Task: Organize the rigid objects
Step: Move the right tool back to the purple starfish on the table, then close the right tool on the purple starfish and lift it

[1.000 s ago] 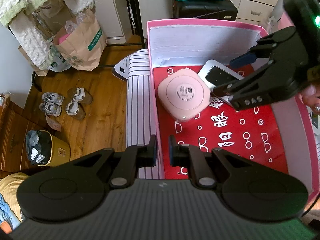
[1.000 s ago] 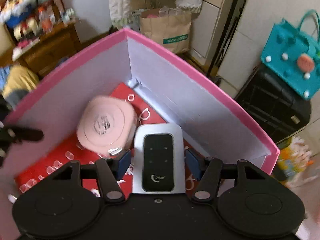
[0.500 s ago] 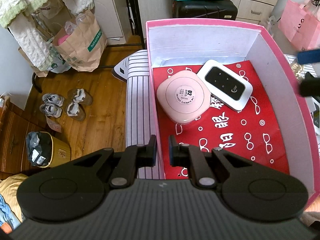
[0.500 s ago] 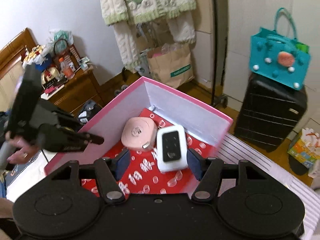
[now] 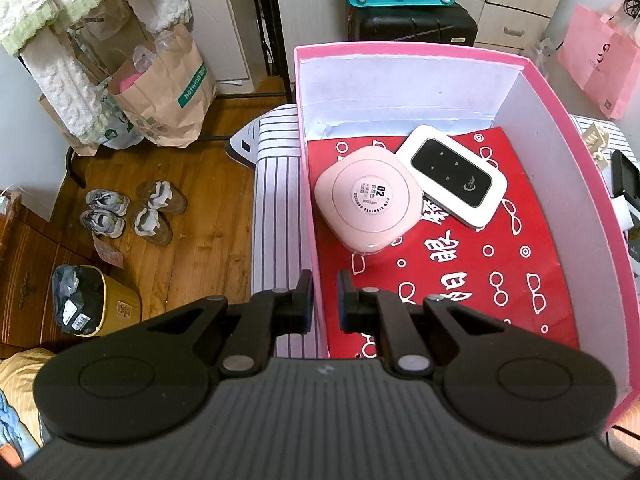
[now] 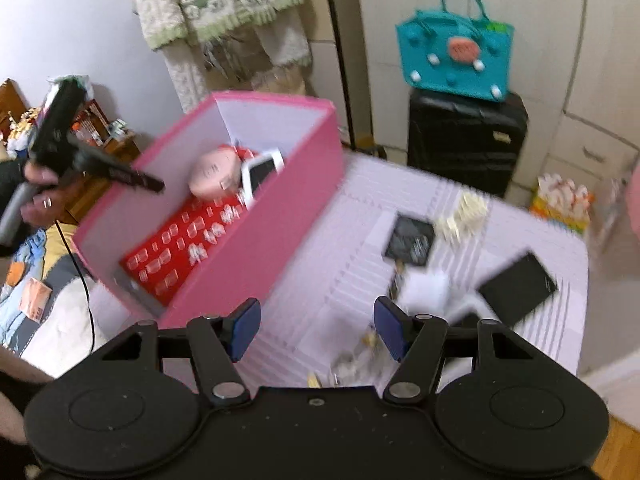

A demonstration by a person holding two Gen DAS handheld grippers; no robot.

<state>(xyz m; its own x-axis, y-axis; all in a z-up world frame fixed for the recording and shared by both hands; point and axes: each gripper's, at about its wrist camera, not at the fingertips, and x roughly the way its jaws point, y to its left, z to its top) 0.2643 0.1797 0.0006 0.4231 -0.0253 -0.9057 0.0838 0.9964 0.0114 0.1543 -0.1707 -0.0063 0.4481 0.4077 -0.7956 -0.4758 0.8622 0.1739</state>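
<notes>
Above the striped worktop (image 6: 320,280), the right gripper (image 6: 316,330) hung with its jaws spread and nothing between them, while loose items lay ahead and to its right: a black square card (image 6: 410,241), a cream hair clip (image 6: 464,212), a black flat device (image 6: 518,288) near the right edge, and white pieces too blurred to name. Any of these lay closer to the right hand than to the left, so the next pick looked likely to fall to it; the black device lay with its long axis slanted toward the far right corner. At the worktop's left edge stood the pink box (image 5: 420,46), its floor lined with red patterned paper (image 5: 500,264). Inside, toward the far wall, a pink rounded case (image 5: 368,204) touched a white pocket router (image 5: 452,176). The left gripper (image 5: 325,300) straddled the box's left wall, jaws clenched on nothing.
</notes>
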